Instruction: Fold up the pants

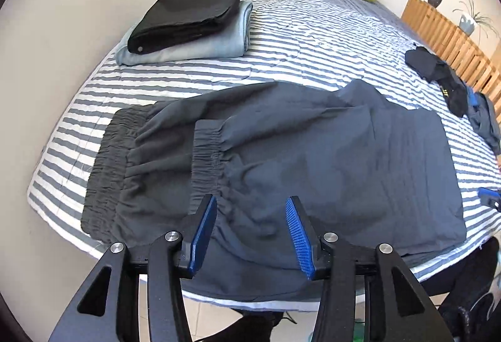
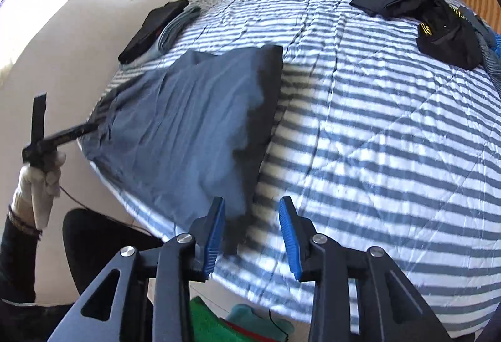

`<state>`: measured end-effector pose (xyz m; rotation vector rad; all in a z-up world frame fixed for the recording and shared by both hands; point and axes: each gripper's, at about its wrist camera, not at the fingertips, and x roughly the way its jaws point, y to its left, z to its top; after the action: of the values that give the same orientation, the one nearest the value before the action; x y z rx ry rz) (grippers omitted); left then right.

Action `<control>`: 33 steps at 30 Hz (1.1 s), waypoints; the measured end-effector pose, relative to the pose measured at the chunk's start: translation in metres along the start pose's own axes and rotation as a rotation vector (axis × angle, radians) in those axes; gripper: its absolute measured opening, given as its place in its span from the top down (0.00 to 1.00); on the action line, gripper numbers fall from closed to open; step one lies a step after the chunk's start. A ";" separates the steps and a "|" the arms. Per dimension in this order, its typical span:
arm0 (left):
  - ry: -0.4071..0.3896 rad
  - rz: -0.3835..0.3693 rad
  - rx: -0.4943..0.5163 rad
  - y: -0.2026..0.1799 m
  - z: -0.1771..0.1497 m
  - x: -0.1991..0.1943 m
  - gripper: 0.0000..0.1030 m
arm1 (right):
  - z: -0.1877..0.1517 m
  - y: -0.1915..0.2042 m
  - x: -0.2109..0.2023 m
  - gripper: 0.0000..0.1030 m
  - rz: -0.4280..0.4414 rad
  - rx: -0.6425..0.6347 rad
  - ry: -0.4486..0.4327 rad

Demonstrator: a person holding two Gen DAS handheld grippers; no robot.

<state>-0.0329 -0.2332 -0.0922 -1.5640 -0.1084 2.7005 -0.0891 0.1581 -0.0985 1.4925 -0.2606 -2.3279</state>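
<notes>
My left gripper (image 1: 250,235) hangs with its blue-padded jaws apart and nothing pinched between them. Directly below and ahead of it the dark grey pants with gathered elastic cuffs (image 1: 281,160) lie folded across the near edge of the blue-and-white striped quilt (image 1: 313,38). My right gripper (image 2: 252,235) is also parted and empty; the fold edge of the pants sits just ahead and left of its left pad. Beyond my left gripper, up and left, a folded black garment (image 1: 184,16) rests on folded pale blue jeans (image 1: 203,41). A loose black garment (image 2: 438,26) lies far ahead, right of my right gripper.
</notes>
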 end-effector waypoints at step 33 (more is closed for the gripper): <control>-0.104 -0.161 -0.346 0.139 -0.037 -0.009 0.57 | 0.086 0.270 0.147 0.63 0.199 -0.407 0.154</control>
<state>0.0061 -0.3705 -0.1123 -1.4073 -0.7064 2.7400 -0.1674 -0.1511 -0.0927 1.3612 0.0978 -1.9521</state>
